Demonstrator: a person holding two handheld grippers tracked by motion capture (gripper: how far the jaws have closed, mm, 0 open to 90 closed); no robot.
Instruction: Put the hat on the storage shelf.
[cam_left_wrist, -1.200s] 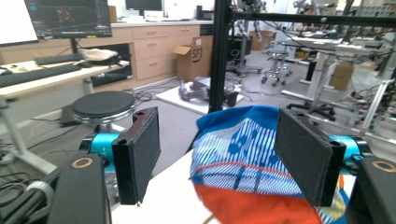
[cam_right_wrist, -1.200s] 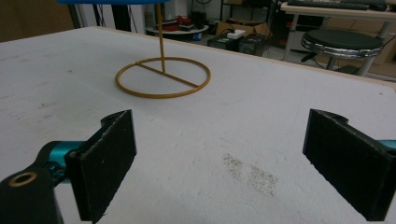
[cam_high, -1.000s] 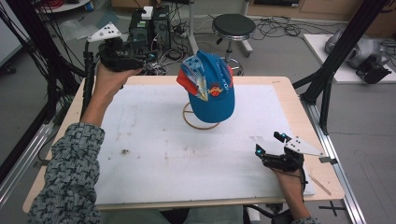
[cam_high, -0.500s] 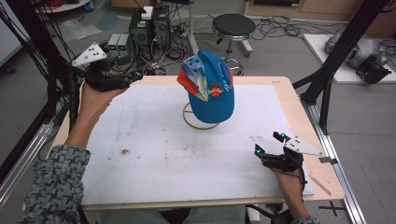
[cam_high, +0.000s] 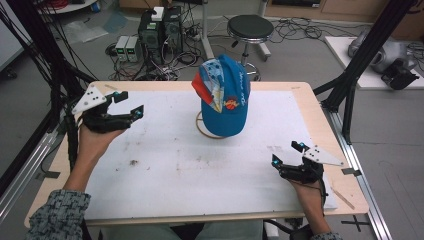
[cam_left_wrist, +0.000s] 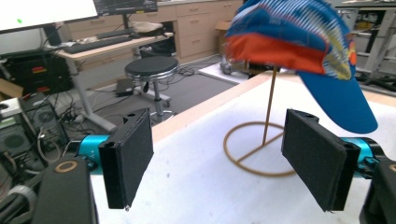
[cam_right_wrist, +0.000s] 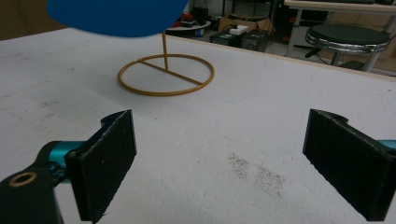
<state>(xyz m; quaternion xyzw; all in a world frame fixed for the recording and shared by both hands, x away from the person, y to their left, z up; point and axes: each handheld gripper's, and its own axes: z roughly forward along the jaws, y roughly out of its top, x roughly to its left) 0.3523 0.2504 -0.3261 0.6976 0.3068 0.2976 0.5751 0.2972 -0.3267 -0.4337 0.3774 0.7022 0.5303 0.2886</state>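
Nothing has been grasped yet. The cap (cam_high: 224, 97) hangs on its stand (cam_left_wrist: 261, 149), ahead of the left gripper (cam_high: 131, 106), whose empty jaws have just been opening wide. The right gripper (cam_high: 286, 153) is likewise spread, apparently resting.

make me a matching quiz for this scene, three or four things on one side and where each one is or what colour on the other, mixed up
Things:
1. cap
2. stand
3. stool
4. left gripper

Places or states:
A. on the floor beyond the table
B. thin gold wire with a ring base on the white mat
C. blue with an orange patch, sitting on top of a post
D. jaws open with nothing between them, near the table's far left corner

Pairs: 1-C, 2-B, 3-A, 4-D
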